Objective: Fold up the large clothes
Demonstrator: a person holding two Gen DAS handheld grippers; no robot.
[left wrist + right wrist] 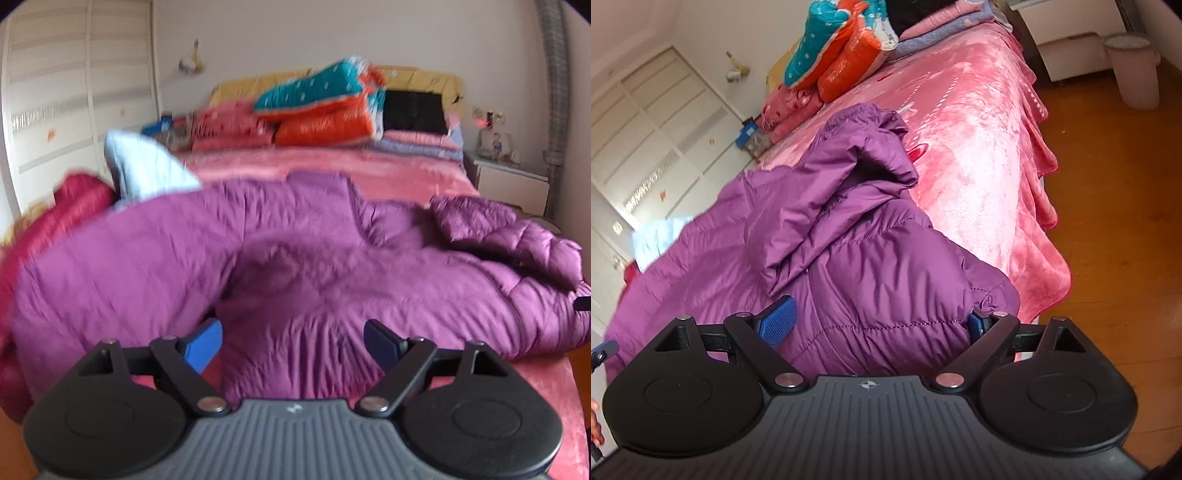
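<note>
The purple coat (pixel 295 258) lies spread across the foot of the pink bed (pixel 332 166), and the step in hand looks like getting hold of it for a fold: the left gripper (pixel 293 345) hovers with jaws spread and empty over the cloth, so it needs a hem or sleeve to pinch next. Only the right view shows the right gripper (pixel 882 319), jaws wide with a bulge of coat between them, grip unclear, plus the hood (pixel 857 147) and floor (pixel 1108 221); the left view alone shows the red garment (pixel 55 206) beside the coat.
</note>
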